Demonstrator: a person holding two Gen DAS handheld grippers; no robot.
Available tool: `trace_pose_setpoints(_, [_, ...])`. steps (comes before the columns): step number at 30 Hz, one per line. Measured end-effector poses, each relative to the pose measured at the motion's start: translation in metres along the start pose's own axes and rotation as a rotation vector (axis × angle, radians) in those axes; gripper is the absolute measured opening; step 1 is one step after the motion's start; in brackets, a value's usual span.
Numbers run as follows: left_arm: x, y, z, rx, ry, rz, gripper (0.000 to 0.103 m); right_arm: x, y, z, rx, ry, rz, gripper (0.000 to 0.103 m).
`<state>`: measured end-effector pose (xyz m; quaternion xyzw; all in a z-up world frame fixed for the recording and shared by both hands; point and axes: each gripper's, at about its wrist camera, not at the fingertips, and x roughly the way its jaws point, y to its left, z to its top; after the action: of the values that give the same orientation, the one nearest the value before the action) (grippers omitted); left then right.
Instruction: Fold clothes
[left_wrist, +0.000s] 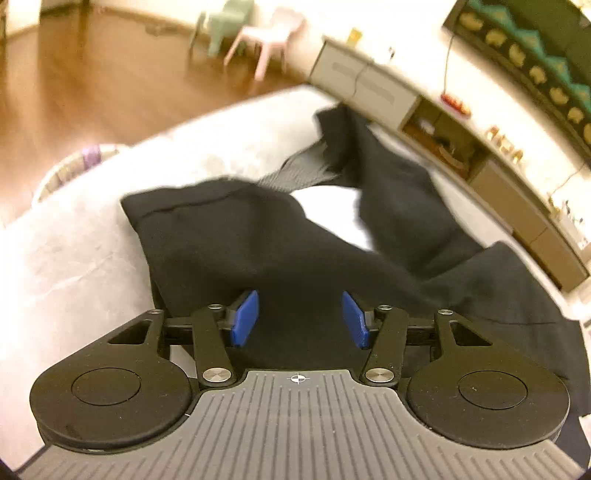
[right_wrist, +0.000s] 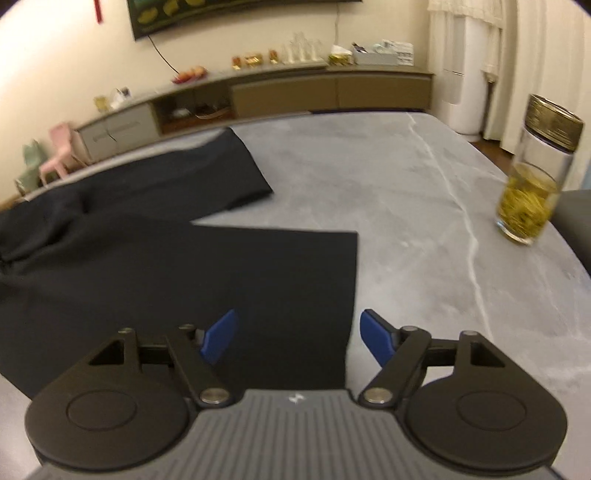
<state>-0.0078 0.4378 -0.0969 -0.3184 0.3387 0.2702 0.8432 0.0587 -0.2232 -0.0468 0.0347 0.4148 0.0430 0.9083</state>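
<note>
A tall glass tumbler with a brass-coloured lid and yellow-green tea leaves (right_wrist: 532, 173) stands at the right edge of the grey marble-patterned tabletop (right_wrist: 406, 192), well apart from the cloth. Beyond the table's far edge a long low sideboard (right_wrist: 295, 92) runs along the wall, with a pink plastic child's chair (right_wrist: 59, 151) at its left end. In the left wrist view a round woven basket (left_wrist: 70, 170) sits on the wooden floor past the table's left edge.

Bare tabletop stretches to the right of the garment as far as the tumbler, and to the left in the left wrist view.

The black fabric trousers (right_wrist: 177, 273) lie spread over the table, one leg ending in a straight hem near the middle, the other leg angled away toward the far left. The right gripper (right_wrist: 297, 338) is spread wide, its blue fingers straddling the near leg's right edge: the left finger over cloth, the right over bare table. The left gripper (left_wrist: 300, 319) is likewise released, both fingers above rumpled black cloth, with a small patch of table showing between the folds beyond.
</note>
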Motion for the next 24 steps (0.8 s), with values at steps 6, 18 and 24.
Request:
trace_pose_setpoints(6, [0.018,0.020,0.020,0.032,-0.026,0.065,0.032,0.011,0.033,-0.014,-0.174,0.130,-0.009,0.071])
trace_pose_setpoints(18, [-0.009,0.053,0.027,-0.071,-0.074,0.078,0.036,0.042,-0.029,0.018,-0.071,0.129,-0.161,0.077])
trace_pose_setpoints(24, [-0.014,0.011,0.020,0.039,-0.058,-0.078,0.044,0.042,0.000,0.016,-0.123,0.096,-0.138,0.071])
